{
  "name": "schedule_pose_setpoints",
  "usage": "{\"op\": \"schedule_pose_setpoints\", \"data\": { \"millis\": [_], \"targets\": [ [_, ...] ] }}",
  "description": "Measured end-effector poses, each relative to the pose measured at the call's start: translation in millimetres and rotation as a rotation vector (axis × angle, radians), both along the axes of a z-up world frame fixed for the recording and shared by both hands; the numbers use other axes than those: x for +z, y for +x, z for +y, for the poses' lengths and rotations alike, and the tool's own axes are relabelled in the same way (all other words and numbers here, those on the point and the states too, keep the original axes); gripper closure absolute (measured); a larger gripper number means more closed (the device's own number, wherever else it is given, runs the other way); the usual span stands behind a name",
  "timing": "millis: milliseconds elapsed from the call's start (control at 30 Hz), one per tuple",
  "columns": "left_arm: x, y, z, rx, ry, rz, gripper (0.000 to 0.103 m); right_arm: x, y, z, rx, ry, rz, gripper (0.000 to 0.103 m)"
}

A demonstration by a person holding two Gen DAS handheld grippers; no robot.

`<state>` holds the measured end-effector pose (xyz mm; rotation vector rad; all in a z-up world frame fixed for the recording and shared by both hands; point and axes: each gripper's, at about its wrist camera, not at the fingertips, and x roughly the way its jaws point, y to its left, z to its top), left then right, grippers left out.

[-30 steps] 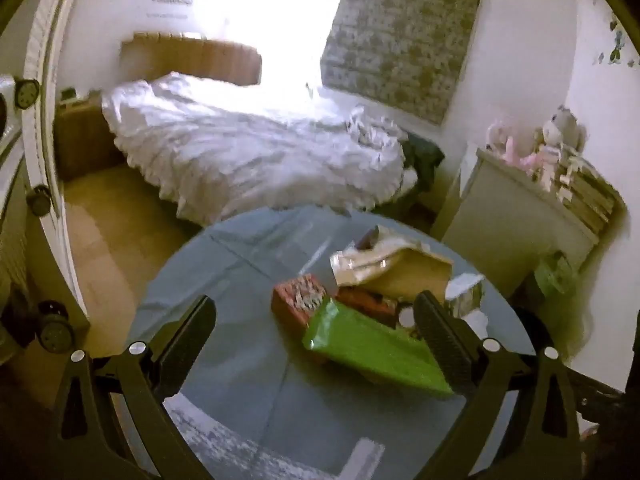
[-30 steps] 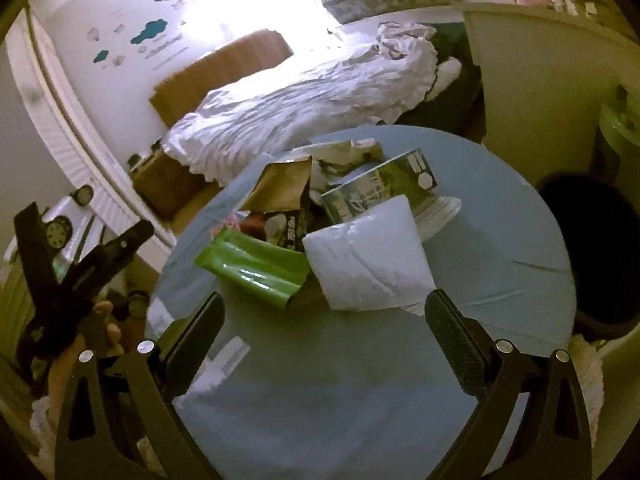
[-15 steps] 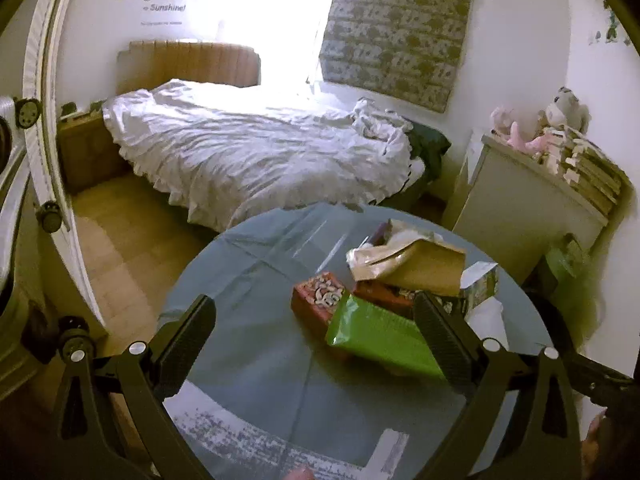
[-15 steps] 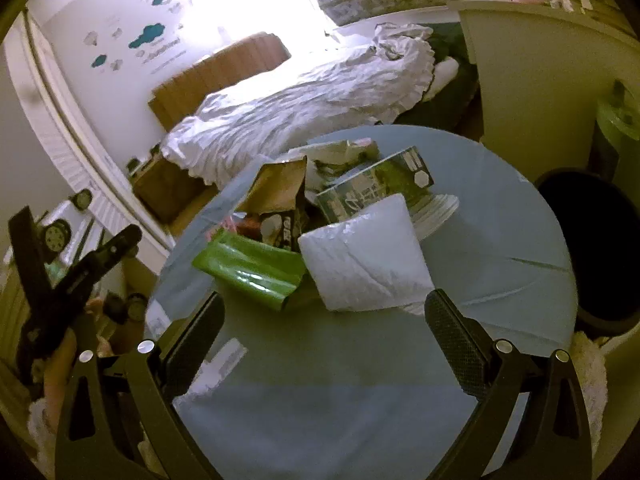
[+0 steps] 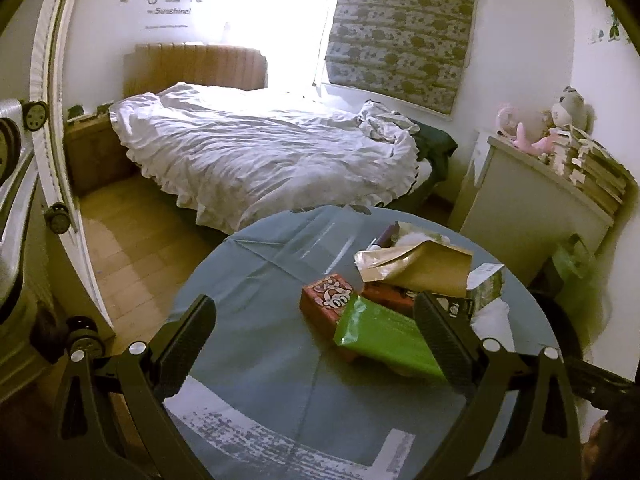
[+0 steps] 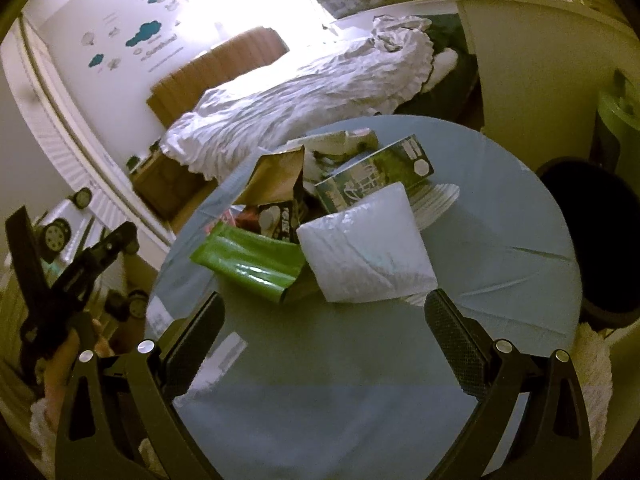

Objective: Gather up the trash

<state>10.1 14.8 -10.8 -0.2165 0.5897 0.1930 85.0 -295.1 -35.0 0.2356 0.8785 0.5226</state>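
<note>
A pile of trash lies on a round blue table (image 5: 256, 320) (image 6: 500, 220): a green wrapper (image 5: 384, 340) (image 6: 248, 260), a red box (image 5: 324, 300), a brown paper bag (image 5: 424, 264) (image 6: 276, 176), a dark green carton (image 6: 376, 176) and a white padded bag (image 6: 368, 248). My left gripper (image 5: 316, 332) is open and empty, above the table's near side, short of the pile. My right gripper (image 6: 324, 324) is open and empty, just short of the white bag. The left gripper also shows in the right wrist view (image 6: 72, 256).
A black bin (image 6: 592, 232) stands right of the table. A bed (image 5: 260, 156) with white covers lies beyond it. A white cabinet (image 5: 528, 208) with soft toys and books stands at the right. A white door frame (image 5: 60, 160) is at the left.
The left gripper has pulled back and risen a little, so the pile looks smaller and farther off. The right gripper has hardly moved. Both stay open.
</note>
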Motion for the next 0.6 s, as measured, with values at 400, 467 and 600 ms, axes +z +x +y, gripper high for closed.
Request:
{"op": "schedule_pose_setpoints", "data": {
  "millis": [400, 467, 600],
  "targets": [
    [2.2, -0.4, 0.1, -0.008, 0.001, -0.003, 0.005, -1.3, 0.8, 2.5, 0.008, -0.002, 0.012, 0.004],
    [3.3, -0.4, 0.1, -0.006, 0.004, -0.005, 0.005, -0.9, 0.7, 2.4, 0.007, -0.001, 0.012, 0.004],
    [2.6, -0.5, -0.3, -0.007, 0.004, -0.002, 0.005, -0.1, 0.8, 2.1, 0.006, 0.001, 0.011, 0.004]
  ]
}}
